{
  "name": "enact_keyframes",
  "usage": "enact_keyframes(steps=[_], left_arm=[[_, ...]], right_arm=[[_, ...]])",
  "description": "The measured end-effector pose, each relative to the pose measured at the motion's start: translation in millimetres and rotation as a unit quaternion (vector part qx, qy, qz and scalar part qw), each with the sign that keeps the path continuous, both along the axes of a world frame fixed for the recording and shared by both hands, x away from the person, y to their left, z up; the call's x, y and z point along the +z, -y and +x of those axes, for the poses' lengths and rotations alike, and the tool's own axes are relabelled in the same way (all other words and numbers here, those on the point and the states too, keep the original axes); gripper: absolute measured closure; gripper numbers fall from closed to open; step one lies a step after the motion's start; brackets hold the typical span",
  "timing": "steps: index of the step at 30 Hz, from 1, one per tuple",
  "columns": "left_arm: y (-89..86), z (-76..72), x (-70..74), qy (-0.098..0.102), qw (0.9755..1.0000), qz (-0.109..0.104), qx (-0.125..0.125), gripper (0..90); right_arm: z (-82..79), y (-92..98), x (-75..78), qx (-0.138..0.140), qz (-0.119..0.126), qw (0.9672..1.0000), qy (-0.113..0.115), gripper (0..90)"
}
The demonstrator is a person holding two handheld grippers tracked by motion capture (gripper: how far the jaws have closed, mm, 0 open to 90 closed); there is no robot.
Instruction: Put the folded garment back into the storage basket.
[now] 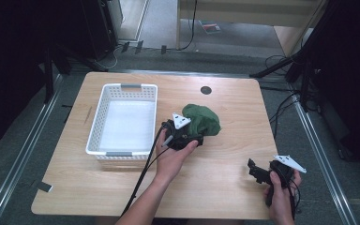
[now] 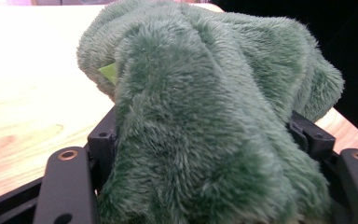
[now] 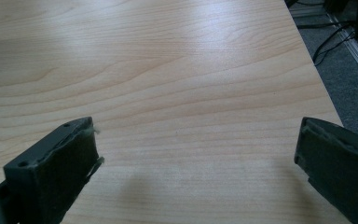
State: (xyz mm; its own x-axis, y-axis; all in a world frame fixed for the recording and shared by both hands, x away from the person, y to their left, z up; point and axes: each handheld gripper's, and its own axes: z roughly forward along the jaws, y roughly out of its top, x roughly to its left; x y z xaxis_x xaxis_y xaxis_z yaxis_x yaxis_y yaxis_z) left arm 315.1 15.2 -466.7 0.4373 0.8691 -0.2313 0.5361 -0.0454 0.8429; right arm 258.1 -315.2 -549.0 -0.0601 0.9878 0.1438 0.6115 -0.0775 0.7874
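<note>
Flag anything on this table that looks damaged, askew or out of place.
Only minor wear: the right gripper has fraying pads, with bits of fluff along the edge. The green plush cloth lies crumpled beside the white basket, which sits square.

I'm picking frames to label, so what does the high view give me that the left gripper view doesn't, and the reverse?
High view alone: the white basket, both hands, the right claw near the table's near right corner, the floor around. Left gripper view alone: the plush's fluffy pile, a pale green tag, and the fabric bunched between the left claw's jaws. Both share the green plush and the wooden table.
</note>
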Motion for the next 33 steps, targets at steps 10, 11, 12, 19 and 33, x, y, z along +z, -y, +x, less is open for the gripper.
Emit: enact_keyframes(steps=[10, 11, 12, 19, 33], left_arm=[[-22.6, 0.0, 13.0, 0.011, 0.9998, -0.008, 0.016, 31.3], [-25.3, 0.0, 14.6, 0.013, 0.9997, -0.008, 0.020, 31.3], [-28.3, -0.1, 16.3, 0.013, 0.9997, -0.009, 0.021, 31.4], [-51.4, -0.1, 23.7, 0.021, 0.9990, -0.009, 0.038, 31.4], [-103.4, -0.1, 30.3, 0.030, 0.9954, -0.026, 0.087, 31.4]], right_arm=[[0.1, 0.1, -0.1, 0.000, 0.000, 1.0000, 0.000, 0.0], [0.2, 0.1, -0.1, -0.001, 0.000, 1.0000, 0.000, 0.0], [0.0, 0.1, 0.0, 0.000, 0.000, 1.0000, 0.000, 0.0], [0.0, -0.6, 0.1, -0.001, -0.002, 1.0000, 0.000, 0.0], [0.0, -0.3, 0.0, -0.002, -0.004, 1.0000, 0.002, 0.0]])
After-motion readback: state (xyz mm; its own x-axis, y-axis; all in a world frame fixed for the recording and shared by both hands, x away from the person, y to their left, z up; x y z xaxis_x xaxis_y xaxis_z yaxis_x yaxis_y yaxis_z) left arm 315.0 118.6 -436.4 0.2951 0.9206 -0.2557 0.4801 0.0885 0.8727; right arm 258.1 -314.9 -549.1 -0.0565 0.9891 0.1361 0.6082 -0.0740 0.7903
